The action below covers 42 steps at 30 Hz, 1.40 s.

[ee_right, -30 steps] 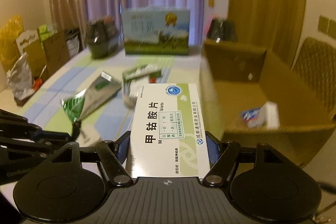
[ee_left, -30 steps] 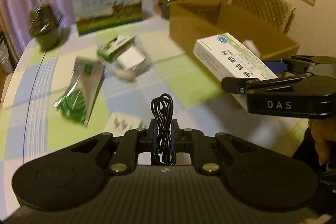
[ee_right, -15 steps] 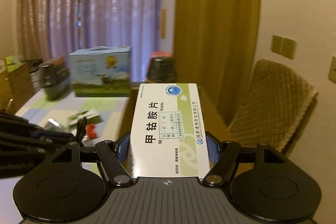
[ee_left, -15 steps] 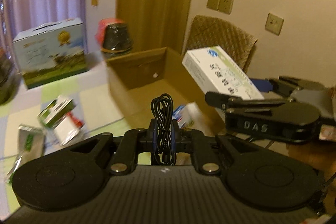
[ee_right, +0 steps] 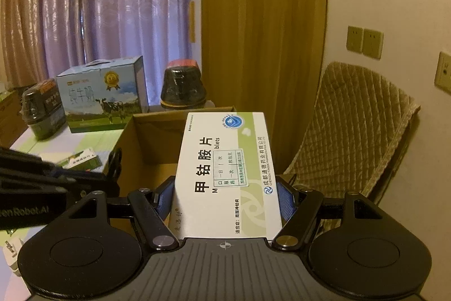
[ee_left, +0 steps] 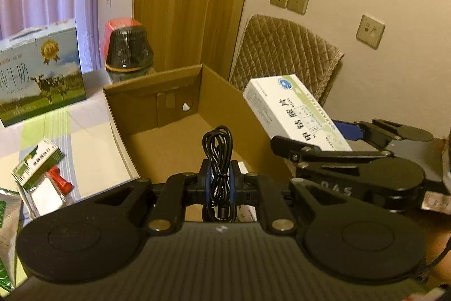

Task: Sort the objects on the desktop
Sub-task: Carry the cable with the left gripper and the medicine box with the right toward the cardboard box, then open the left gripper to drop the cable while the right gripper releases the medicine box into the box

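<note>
Purple curtains and a tan drape back a pastel checked surface (ee_left: 93,114) carrying an open brown cardboard box (ee_left: 180,114) with matte corrugated walls. At lower centre of the left wrist view, the left gripper (ee_left: 218,185) is clamped on a coiled black glossy cable (ee_left: 218,148), its loop standing upright over the box floor. At centre right, the right gripper (ee_right: 225,202) pinches a white-and-green rectangular cardboard medicine box (ee_right: 225,168) by its long sides, long axis pointing forward and up, held level above the box's near right wall. A blue milk carton (ee_left: 36,72) stands upper left; a quilted tan chair (ee_right: 352,131) sits right.
</note>
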Tool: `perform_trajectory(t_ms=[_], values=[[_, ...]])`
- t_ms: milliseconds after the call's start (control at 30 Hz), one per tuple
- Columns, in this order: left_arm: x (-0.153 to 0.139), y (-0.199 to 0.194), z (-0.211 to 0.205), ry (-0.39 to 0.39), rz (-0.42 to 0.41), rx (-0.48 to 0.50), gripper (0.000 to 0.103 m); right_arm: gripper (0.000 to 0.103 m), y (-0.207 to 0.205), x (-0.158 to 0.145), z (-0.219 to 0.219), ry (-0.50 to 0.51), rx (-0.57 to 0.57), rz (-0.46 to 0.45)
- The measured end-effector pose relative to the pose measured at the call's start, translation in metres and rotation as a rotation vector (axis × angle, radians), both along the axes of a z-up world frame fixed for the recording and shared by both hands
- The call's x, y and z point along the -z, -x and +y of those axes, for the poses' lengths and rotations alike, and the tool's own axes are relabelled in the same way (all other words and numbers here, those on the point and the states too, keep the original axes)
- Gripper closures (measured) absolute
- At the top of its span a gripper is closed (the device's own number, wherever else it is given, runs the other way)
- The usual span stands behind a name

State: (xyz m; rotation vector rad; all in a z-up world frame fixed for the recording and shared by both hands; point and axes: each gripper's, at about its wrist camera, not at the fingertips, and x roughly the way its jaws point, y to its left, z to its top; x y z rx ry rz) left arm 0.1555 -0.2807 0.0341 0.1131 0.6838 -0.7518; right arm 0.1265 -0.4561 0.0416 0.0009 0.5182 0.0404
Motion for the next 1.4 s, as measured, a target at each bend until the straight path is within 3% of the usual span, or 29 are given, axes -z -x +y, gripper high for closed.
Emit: perform_trajectory(t_ms=[233, 567, 900, 1067, 1233, 1400], values=[[0.016, -0.011, -0.002, 0.003, 0.041, -0.017, 0.093, 0.035, -0.008, 0.008, -0.004, -0.020, 0.000, 0.017], [0.009, -0.007, 0.023, 0.012, 0.028, -0.073, 0.093, 0.035, -0.007, 0.011, -0.003, -0.025, -0.002, 0.028], [0.006, 0.004, 0.048, 0.015, 0.027, -0.114, 0.084, 0.035, -0.015, 0.013, 0.012, -0.037, -0.034, 0.045], [0.007, 0.005, 0.057, 0.022, 0.028, -0.132, 0.074, 0.035, -0.021, 0.015, 0.018, -0.077, -0.049, 0.054], [0.010, 0.008, 0.070, 0.016, 0.022, -0.163, 0.051, 0.029, -0.020, 0.012, 0.015, -0.134, -0.044, 0.045], [0.014, 0.018, 0.084, -0.015, 0.007, -0.192, 0.042, 0.027, -0.007, 0.009, 0.012, -0.138, -0.031, 0.043]])
